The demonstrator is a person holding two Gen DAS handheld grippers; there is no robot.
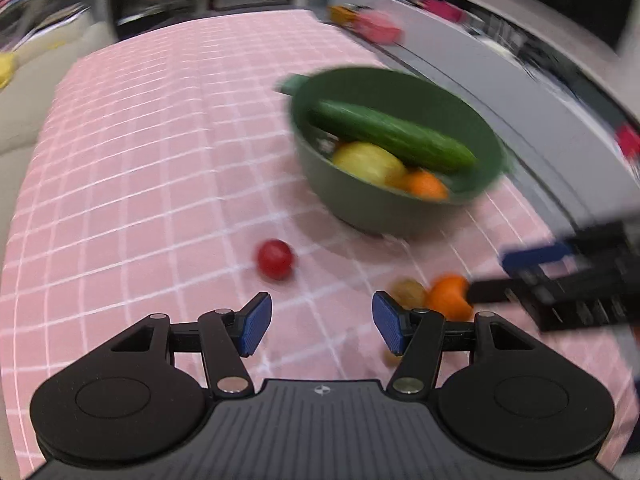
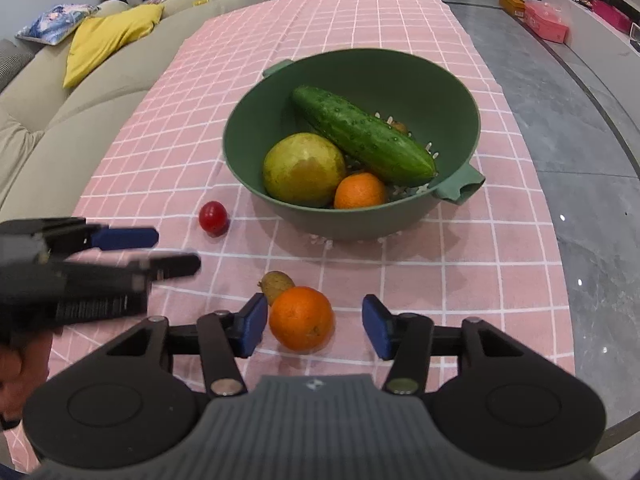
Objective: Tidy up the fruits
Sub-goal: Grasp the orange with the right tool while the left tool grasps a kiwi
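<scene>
Pink checked cloth covers the desk (image 2: pixel 400 32), with a beige sofa along its left edge and grey floor off its right edge. Toward the middle stands a green colander bowl (image 2: pixel 248 120) holding a cucumber (image 2: pixel 362 136), a yellow-green round fruit (image 2: pixel 304 168) and a small orange (image 2: pixel 360 191).

3 pieces lie loose on the cloth near the front edge: a red cherry tomato (image 2: pixel 213 217) just left of the bowl, a big orange (image 2: pixel 301 318), and a small brownish fruit (image 2: pixel 277 283) touching the orange on its far side.

The right tool (image 2: pixel 314 328) is wide open and empty, with the big orange sitting between its blue pads, closer to the left one. The left tool (image 1: pixel 322 326) is also wide open and empty, over bare cloth with the tomato ahead and a little to its left; its view is blurred.

My read is that the right side is about to take the big orange. To do it well, I would shift the tool slightly left so the orange is centred, push forward until the pads reach its widest part, and close gently so it does not roll into the brownish fruit. Then lift clear of the bowl's near rim before releasing beside the small orange.
</scene>
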